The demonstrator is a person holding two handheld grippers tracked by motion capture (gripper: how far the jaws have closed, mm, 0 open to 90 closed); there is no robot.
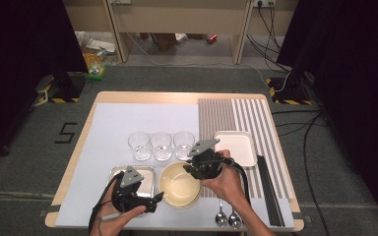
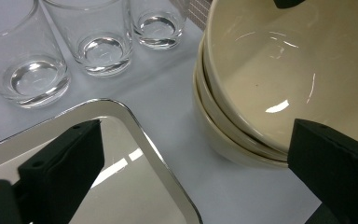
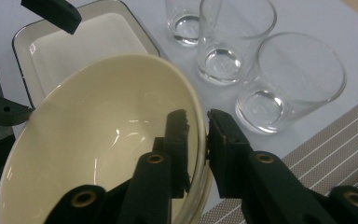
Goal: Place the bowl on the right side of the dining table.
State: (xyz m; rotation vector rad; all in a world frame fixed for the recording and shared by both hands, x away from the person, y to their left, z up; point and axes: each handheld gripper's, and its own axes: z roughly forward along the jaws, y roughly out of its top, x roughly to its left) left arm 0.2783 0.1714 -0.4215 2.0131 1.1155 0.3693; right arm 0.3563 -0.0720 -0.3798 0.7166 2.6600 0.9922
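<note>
A stack of cream bowls [image 1: 177, 186] [image 2: 261, 70] stands near the table's front edge, between a steel tray [image 1: 145, 173] and a striped mat. My right gripper [image 1: 192, 169] [image 3: 198, 122] straddles the top bowl's [image 3: 98, 140] right rim, one jaw inside and one outside. A thin gap shows beside the inner jaw, so the pads do not press. My left gripper [image 1: 158, 200] [image 2: 191, 168] is wide open, with one jaw above the steel tray [image 2: 135, 186] and the other at the bowls' left rim. Nothing is held in it.
Three empty glasses [image 1: 161, 145] [image 2: 100, 46] [image 3: 289, 79] stand in a row behind the bowls. A white square plate [image 1: 234, 147] rests on the striped mat [image 1: 246, 115]. Two spoons [image 1: 228, 218] lie at the front edge, and long black strips [image 1: 270, 191] lie at the right.
</note>
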